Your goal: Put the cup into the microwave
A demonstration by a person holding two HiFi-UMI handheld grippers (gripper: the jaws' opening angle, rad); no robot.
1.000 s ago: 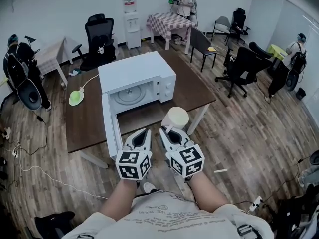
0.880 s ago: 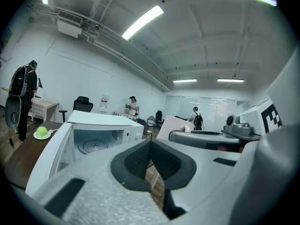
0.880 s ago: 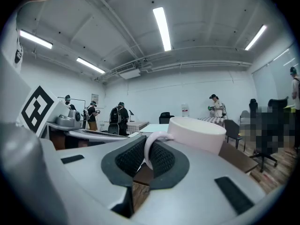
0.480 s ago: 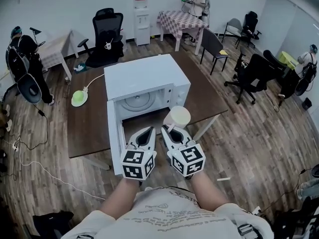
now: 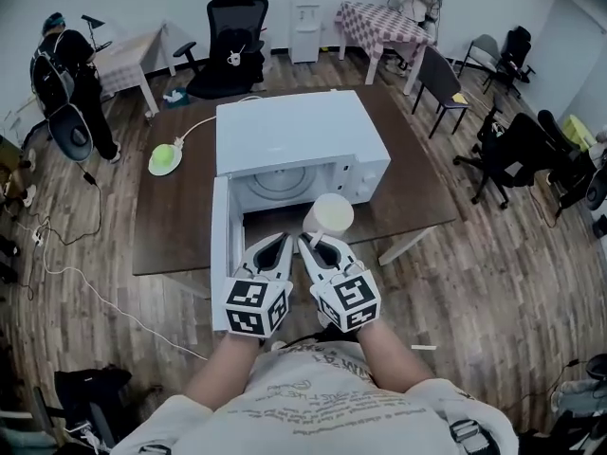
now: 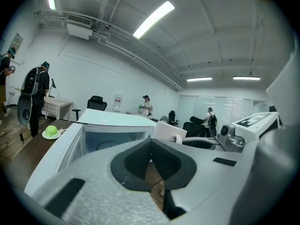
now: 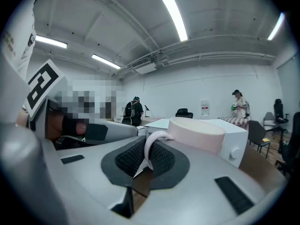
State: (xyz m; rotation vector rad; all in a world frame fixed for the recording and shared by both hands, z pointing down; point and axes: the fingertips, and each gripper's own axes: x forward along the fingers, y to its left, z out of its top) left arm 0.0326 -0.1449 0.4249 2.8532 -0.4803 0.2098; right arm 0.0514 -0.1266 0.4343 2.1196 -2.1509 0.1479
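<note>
Holding the cup [image 5: 329, 214] by its handle in my right gripper [image 5: 311, 243], jaws pinched narrow on it, I have it just in front of the microwave [image 5: 294, 136], at its open mouth. My left gripper [image 5: 275, 246] hangs beside it, also before the microwave, jaws together on nothing. The door [image 5: 220, 245] stands swung out at the microwave's left.

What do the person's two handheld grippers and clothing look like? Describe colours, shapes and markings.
The left gripper and right gripper are matching light grey shells tapering to pointed jaws, lined with black textured pads. Each carries a white cube printed with black square markers. No cables show. The person wears a pale short-sleeved T-shirt with small print.
</note>
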